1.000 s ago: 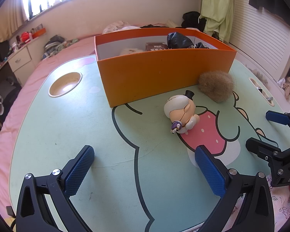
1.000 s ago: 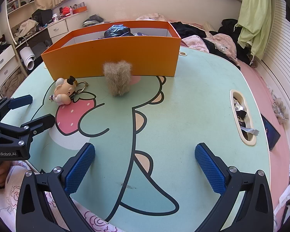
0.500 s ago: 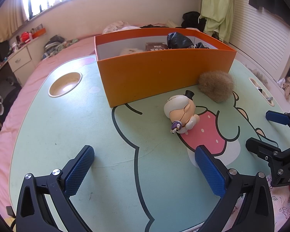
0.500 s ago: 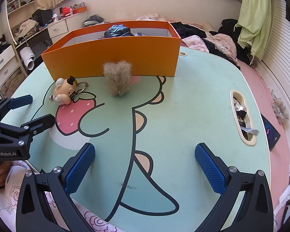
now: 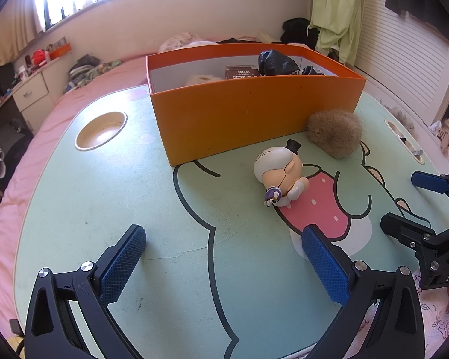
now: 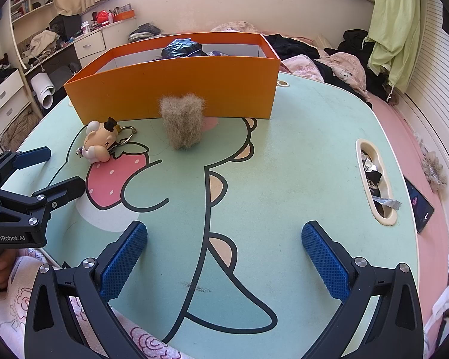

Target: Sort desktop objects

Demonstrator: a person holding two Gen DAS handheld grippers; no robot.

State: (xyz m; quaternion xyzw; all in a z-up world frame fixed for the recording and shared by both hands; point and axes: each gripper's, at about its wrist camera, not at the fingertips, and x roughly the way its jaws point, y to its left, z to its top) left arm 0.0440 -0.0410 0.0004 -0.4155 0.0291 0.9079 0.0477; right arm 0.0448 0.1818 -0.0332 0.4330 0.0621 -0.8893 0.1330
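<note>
Fuzzy tan pompom (image 6: 182,124) sits against the orange cardboard box (image 5: 254,113), with a glossy plastic figurine keychain (image 5: 280,176) lying near it on the mint counter (image 5: 104,203). Left tool (image 5: 221,257) and right tool (image 6: 224,254) hover low, both spread wide and empty. Inside the box: black bag (image 5: 277,62), brown packet (image 5: 242,73).

A figurine keychain (image 5: 280,173) (on its side) lies near a furry tuft (image 5: 333,133) before the orange box (image 5: 254,110).

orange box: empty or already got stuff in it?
Not empty. The orange box already holds a black bag, a brown packet and something white and fluffy. How full it is: cannot tell.
</note>
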